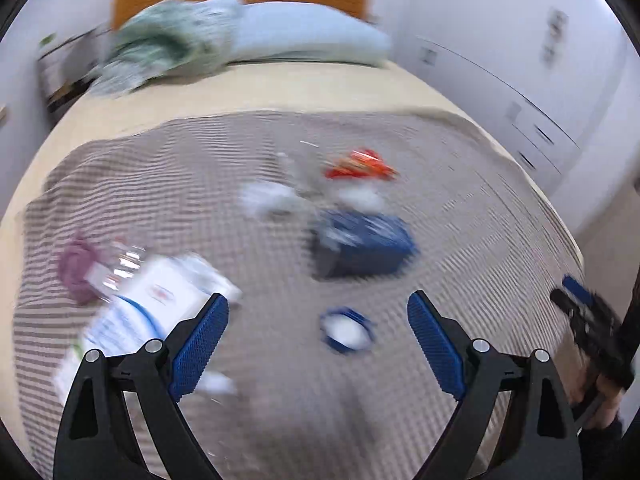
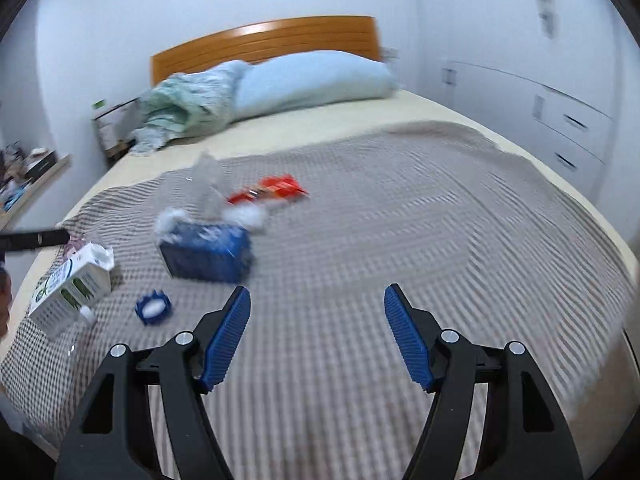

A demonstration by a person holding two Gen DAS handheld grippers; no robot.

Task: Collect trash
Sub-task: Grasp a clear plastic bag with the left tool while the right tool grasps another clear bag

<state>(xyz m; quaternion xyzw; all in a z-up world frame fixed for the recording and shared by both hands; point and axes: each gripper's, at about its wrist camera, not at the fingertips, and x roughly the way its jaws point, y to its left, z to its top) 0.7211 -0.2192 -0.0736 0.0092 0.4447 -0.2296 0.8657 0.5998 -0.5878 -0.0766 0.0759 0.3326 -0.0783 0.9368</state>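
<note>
Trash lies on a striped blanket (image 1: 460, 216) on the bed. In the left wrist view: a white milk carton (image 1: 148, 308) at the left, a blue tissue box (image 1: 364, 246), a red snack wrapper (image 1: 360, 166), a crumpled clear plastic piece (image 1: 276, 196) and a small blue ring-shaped lid (image 1: 347, 330). My left gripper (image 1: 318, 316) is open, the lid just ahead between its fingers. My right gripper (image 2: 316, 308) is open and empty over bare blanket (image 2: 400, 220); the tissue box (image 2: 208, 254), wrapper (image 2: 272, 192), carton (image 2: 70, 284) and lid (image 2: 153, 307) lie to its left.
A blue pillow (image 2: 312, 82) and a green patterned cloth (image 2: 188, 106) lie at the wooden headboard (image 2: 264, 42). White drawers (image 2: 560, 128) stand right of the bed. A cluttered shelf (image 2: 28, 176) is at the left. A purple item (image 1: 78, 266) lies by the carton.
</note>
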